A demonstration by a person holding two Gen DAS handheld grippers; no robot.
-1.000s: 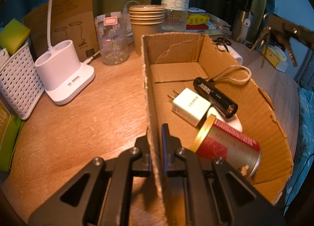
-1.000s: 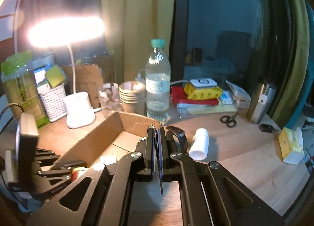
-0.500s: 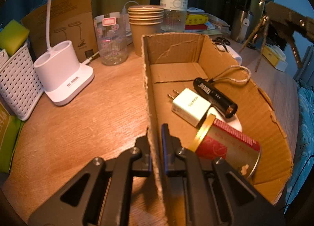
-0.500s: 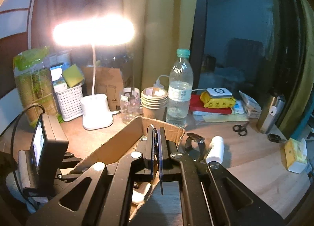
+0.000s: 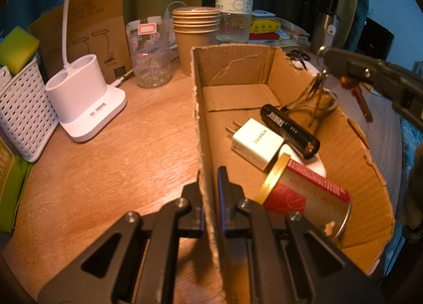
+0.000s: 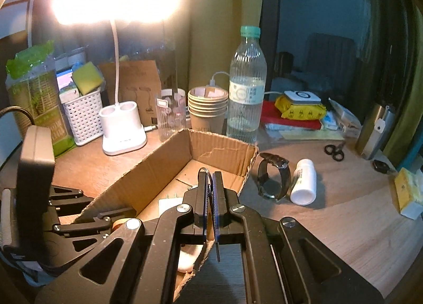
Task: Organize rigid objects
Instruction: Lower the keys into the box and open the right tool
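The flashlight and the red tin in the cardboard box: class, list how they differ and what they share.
The flashlight is slim and black; the red tin is fat, red with a gold rim. The flashlight trails a cord loop; the red tin has none. Both are cylinders lying on their sides inside the cardboard box.

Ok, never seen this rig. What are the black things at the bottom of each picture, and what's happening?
No robot here: a person holds a two-finger gripper in each hand, with a fisheye camera looking along its jaws. One picture comes from the left gripper, shut on the side wall of the cardboard box. The other comes from the right gripper, shut on a bunch of keys above the box. Inside lie a white charger, a black flashlight and a red tin. A watch and a white bottle lie on the table outside.
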